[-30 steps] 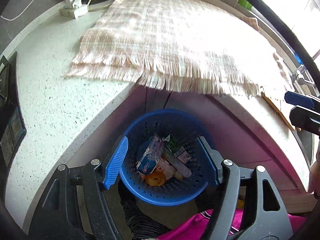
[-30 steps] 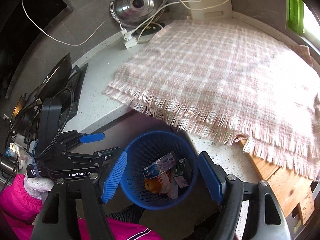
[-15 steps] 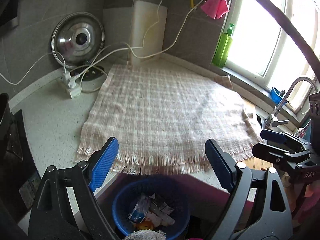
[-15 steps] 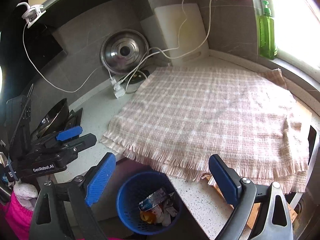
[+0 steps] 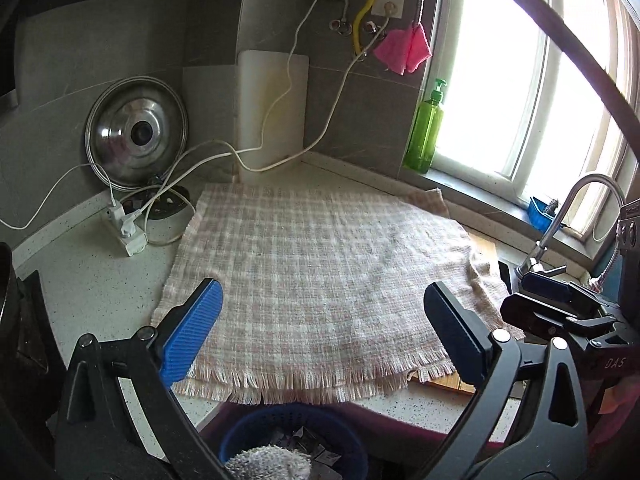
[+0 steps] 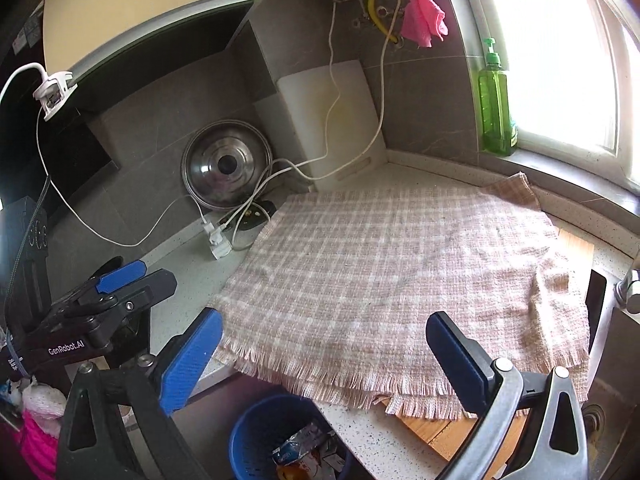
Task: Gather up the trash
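With wrappers lying in the blue bin [image 6: 280,436] nearest, below the counter edge, both the left gripper [image 5: 320,340] and right gripper [image 6: 324,360] are hanging spread and empty, so scanning the checked cloth [image 6: 400,280] beyond for leftovers seems wise.

Speckled countertop [image 5: 84,280] carrying a fringed plaid cloth [image 5: 320,280] spread flat, a white power strip [image 5: 126,236] near the wall, overhanging a wooden board [image 6: 460,432].
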`<action>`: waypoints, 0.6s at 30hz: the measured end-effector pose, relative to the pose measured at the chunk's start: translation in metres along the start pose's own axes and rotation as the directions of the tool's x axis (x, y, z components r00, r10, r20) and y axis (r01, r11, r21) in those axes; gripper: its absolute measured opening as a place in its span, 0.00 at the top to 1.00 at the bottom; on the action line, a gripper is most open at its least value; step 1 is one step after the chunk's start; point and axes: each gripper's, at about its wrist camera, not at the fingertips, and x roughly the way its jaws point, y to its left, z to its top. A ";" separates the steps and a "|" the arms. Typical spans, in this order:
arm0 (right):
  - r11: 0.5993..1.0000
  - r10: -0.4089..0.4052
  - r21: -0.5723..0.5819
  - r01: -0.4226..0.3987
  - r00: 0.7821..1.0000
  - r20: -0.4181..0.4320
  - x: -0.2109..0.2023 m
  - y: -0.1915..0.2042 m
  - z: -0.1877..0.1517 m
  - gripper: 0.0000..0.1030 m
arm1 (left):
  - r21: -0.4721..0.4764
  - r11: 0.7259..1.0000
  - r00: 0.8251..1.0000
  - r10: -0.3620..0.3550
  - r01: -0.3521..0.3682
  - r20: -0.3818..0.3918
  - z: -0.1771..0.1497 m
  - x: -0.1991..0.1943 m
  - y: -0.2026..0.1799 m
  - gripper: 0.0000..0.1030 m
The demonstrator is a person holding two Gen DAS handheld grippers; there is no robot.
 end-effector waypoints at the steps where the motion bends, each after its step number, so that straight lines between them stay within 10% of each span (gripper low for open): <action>1: 1.000 -0.003 0.000 0.003 1.000 0.008 -0.001 -0.001 0.002 0.00 | 0.004 1.000 1.000 0.000 0.000 0.007 0.003 0.000 -0.001 0.01; 18: 1.000 -0.006 0.002 0.006 0.998 0.062 -0.005 -0.004 0.019 0.00 | 0.032 0.999 0.999 0.032 -0.033 0.028 0.023 0.002 -0.011 0.01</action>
